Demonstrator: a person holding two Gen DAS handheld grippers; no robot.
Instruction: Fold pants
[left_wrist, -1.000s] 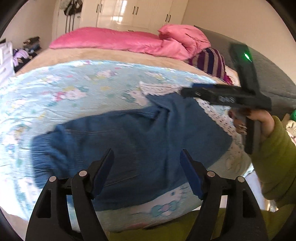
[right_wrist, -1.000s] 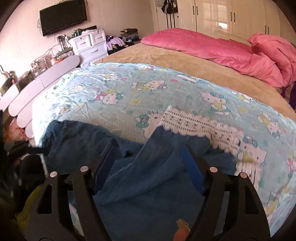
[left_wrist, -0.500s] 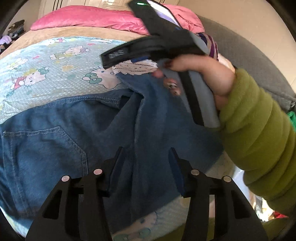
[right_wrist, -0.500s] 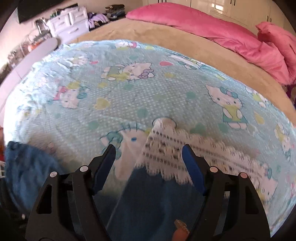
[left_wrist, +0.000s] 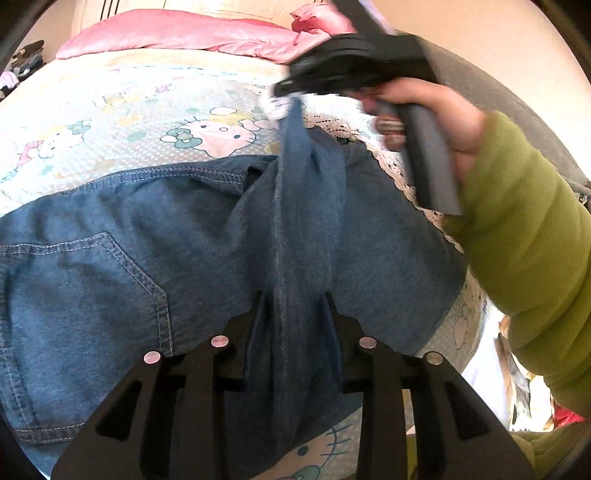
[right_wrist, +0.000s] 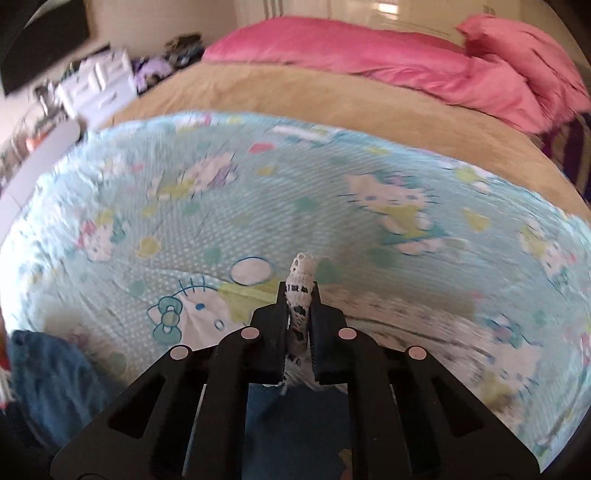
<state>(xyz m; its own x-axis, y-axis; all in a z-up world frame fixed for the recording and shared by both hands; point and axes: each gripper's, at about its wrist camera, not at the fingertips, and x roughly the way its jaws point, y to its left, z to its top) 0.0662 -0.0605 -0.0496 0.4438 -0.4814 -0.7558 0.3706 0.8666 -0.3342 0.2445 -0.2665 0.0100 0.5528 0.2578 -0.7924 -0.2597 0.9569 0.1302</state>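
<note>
Item: denim pants (left_wrist: 110, 258) flat on the bed (right_wrist: 332, 92), raised ridge running lengthwise from my closing left gripper (left_wrist: 295, 317), around it, to my right gripper (right_wrist: 300, 295), clamped on the lace hem (right_wrist: 301, 273).

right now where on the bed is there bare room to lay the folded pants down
Free: the cartoon-print blanket between the lace hem and the tan bedspread, and that tan strip up to the pink duvet. Crowded: the near edge, where the denim pants, both grippers and the green sleeve sit.
</note>
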